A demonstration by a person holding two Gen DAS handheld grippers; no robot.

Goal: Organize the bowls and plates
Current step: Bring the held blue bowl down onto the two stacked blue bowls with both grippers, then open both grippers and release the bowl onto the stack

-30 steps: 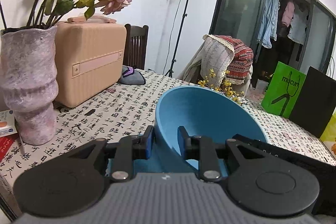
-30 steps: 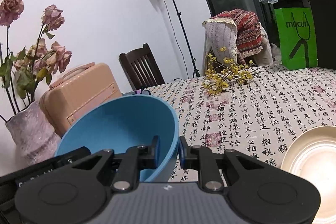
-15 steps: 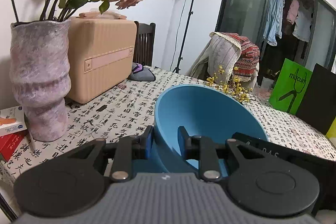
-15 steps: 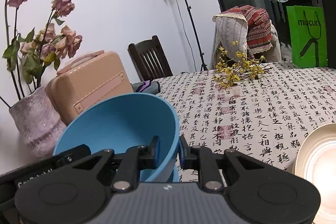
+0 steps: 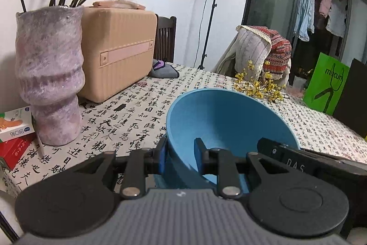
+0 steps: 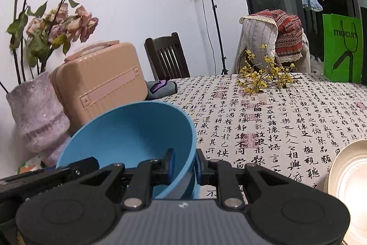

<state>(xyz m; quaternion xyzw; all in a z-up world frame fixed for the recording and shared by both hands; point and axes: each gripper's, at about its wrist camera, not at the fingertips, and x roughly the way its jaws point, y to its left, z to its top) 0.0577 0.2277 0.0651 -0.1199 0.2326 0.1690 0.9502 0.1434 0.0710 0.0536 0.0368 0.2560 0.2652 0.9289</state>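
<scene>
Blue bowl (image 5: pixel 229 125) hangs tilted above the counter (image 6: pixel 286 121), its rim pinched by left gripper (image 5: pixel 179 157) and right gripper (image 6: pixel 184 164); next, probably lower it level.

A table (image 5: pixel 146 107) covered by a cloth printed with black calligraphy carries everything. Near its left edge stands a mottled purple vase (image 5: pixel 50 75) of dried roses, with a red box (image 5: pixel 16 150) and a white box (image 5: pixel 16 123) stacked just beside it at the near left corner. Behind the vase sits a beige case (image 5: pixel 119 52), and a small grey pouch (image 5: pixel 164 69) lies by the far edge. Yellow flower sprigs (image 6: pixel 266 79) lie toward the far side. A green bag (image 6: pixel 341 49) stands at the far right. A cream plate (image 6: pixel 348 176) rests at the near right edge.
</scene>
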